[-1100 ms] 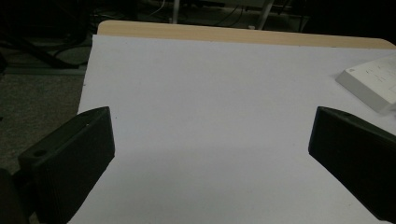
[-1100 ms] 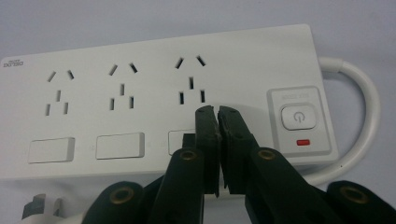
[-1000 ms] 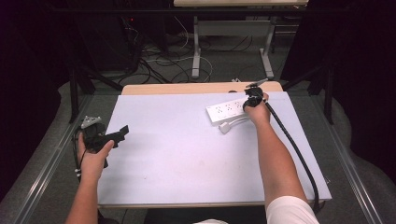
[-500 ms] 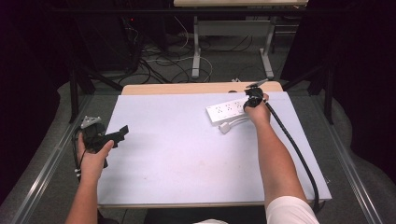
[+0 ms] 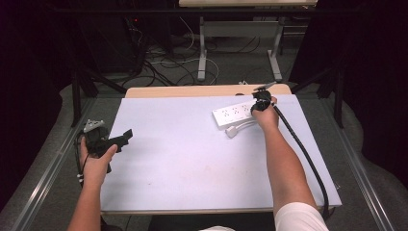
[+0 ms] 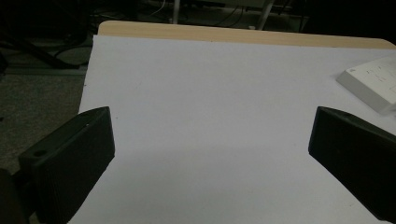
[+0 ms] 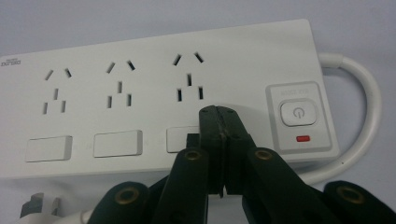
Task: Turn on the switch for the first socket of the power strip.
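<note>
The power strip (image 5: 234, 114) lies flat on the white sheet (image 5: 192, 159) that covers the table (image 5: 202, 90), toward the sheet's far right corner. In the right gripper view the strip (image 7: 154, 88) shows three socket groups in a row, a rocker switch under each, and a round power button (image 7: 297, 113) with a small red mark below it at the strip's right end. Its white cord (image 7: 369, 116) loops out from that end and back under the strip; its plug (image 5: 232, 131) rests just beside the strip's near edge.

The right gripper (image 7: 219, 112) has its jaws pressed together with nothing between them. Its joined tips sit over the strip's face, just below the third socket group, at the right end of the third rocker switch and left of the power button. Whether the tips touch the plastic cannot be told. In the high view this gripper (image 5: 262, 98) is at the strip's right end.

The left gripper (image 5: 126, 136) is well apart from the strip, over the sheet's left edge. Its jaws are spread wide and empty, with bare sheet between them and the strip's corner (image 6: 373, 86) far off.
</note>
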`<action>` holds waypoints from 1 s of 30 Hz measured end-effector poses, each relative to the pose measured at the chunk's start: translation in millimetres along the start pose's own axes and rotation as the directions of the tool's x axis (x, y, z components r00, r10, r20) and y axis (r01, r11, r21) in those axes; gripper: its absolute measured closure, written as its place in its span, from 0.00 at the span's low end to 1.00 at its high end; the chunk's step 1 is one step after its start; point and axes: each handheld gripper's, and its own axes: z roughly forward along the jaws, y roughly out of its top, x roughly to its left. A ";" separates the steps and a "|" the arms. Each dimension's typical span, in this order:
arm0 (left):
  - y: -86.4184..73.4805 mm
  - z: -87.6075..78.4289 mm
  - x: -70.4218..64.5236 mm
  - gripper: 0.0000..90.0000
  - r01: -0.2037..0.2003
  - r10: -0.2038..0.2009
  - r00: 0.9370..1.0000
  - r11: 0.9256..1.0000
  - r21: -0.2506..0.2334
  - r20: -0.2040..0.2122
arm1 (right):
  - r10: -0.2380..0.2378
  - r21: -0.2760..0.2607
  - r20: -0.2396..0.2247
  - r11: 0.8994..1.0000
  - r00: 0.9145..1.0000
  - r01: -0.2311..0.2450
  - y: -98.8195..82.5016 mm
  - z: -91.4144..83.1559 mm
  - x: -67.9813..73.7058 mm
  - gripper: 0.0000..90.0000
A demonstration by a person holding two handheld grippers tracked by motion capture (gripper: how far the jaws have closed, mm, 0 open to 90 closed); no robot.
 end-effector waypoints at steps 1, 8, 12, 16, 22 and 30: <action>0.0 0.0 0.0 0.00 0.000 0.000 1.000 1.000 0.000 0.000 | 0.000 0.000 0.000 1.000 1.000 0.000 0.0 0.0 0.0 0.98; 0.0 0.6 0.0 0.00 0.000 0.000 1.000 1.000 0.003 0.000 | -0.004 0.002 -0.011 1.000 1.000 0.004 0.9 -0.3 2.4 0.89; -0.1 1.1 0.0 0.00 0.001 -0.001 1.000 1.000 0.004 0.001 | -0.005 0.006 -0.005 1.000 1.000 0.005 1.1 -0.8 3.6 0.82; -0.6 1.4 -0.6 0.00 0.001 -0.001 1.000 1.000 0.011 0.001 | -0.014 0.000 0.008 1.000 1.000 0.014 1.4 -2.2 3.4 0.76; -0.4 1.5 -0.8 0.00 0.002 -0.002 1.000 1.000 0.008 0.002 | -0.031 -0.008 0.035 0.999 0.999 0.031 2.7 -4.8 4.2 0.63; -1.8 1.7 -1.3 0.00 -0.004 0.004 1.000 1.000 0.012 0.003 | -0.062 0.001 0.045 0.998 0.997 0.062 3.2 -8.9 5.5 0.47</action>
